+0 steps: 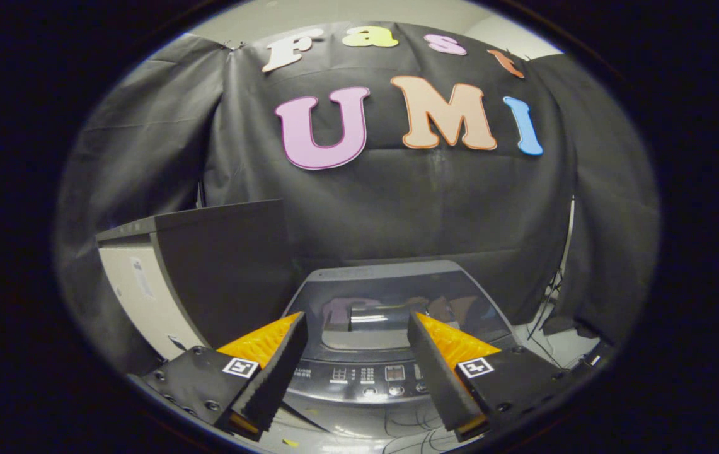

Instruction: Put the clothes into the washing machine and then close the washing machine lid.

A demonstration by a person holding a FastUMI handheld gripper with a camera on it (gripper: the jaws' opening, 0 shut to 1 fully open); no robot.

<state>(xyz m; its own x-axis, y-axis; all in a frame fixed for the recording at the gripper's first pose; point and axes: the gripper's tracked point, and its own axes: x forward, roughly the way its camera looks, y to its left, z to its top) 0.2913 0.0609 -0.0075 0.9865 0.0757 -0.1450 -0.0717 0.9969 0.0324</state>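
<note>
One claw poised above a shut washer

Two black fingers with orange backs stand wide apart, clamped on nothing; the claw [357, 340] hangs in the air over the front of the washing machine [391, 328]. Each finger carries a small square black-and-white marker on its black mount.

Between the fingers and just ahead of them lies the machine's lid [391, 299], a dark glossy pane that sits flat and closed on the grey body, mirroring pale and coloured shapes from the wall behind. Nearer the claw, low between the fingertips, runs the control panel [372, 378] with its row of round buttons and small printed boxes. Clothes cannot be made out anywhere around the fingers.

Beyond the left finger stands a tall cabinet [208, 265] with a dark face and a cream side panel bearing a pale sticker; it is just beside the washer. Black cloth [435, 208] drapes the whole space beyond both of them, hanging in folds, and a strip of pale ceiling shows above it.

Under the claw the floor [548, 343] is light grey and smooth. Thin dark cables trail across it beyond the right finger, near the cloth's hem, and more loop below the washer's front.
</note>
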